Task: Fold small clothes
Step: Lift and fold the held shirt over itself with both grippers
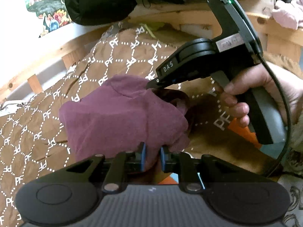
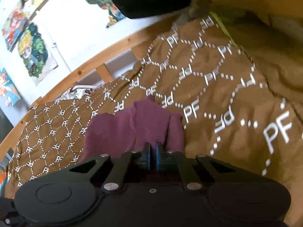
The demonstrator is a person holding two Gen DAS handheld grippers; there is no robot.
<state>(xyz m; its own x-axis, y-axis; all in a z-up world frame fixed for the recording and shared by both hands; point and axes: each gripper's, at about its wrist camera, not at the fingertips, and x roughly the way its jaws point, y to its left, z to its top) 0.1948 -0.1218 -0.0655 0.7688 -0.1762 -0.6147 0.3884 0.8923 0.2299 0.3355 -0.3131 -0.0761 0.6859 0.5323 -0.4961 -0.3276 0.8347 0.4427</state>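
We see a brown bedspread [image 1: 37, 117] printed with white "PF" letters in a dotted honeycomb, filling most of both views and running from 6 o'clock up to about 1 o'clock. A pale wooden bed frame [image 1: 62, 51] curves along its far edge, from 9 o'clock round to 12. Beyond the frame stands a white wall with colourful cartoon posters [image 2: 32, 51], at 10 o'clock in the right wrist view. A bulky black garment [image 1: 98, 1] hangs in at 12 o'clock, and a pink cloth [image 1: 287, 15] lies on the frame at 2 o'clock.

The maroon garment [image 1: 121, 117] lies bunched on the bedspread at the centre of the left wrist view; in the right wrist view it sits just below centre, toward 6 o'clock.

A hand [image 1: 265, 94] at 3 o'clock holds the black handle of the right gripper [image 1: 151, 84], whose tips reach the garment's far edge from 2 o'clock. Its blue pads [image 2: 147, 157] stand almost together, and we make out the maroon cloth right at them, apparently pinched.

The left gripper [image 1: 152, 157] sits at 6 o'clock, jaws narrow, with a fold of the garment's near edge caught between its blue pads [image 1: 143, 157].
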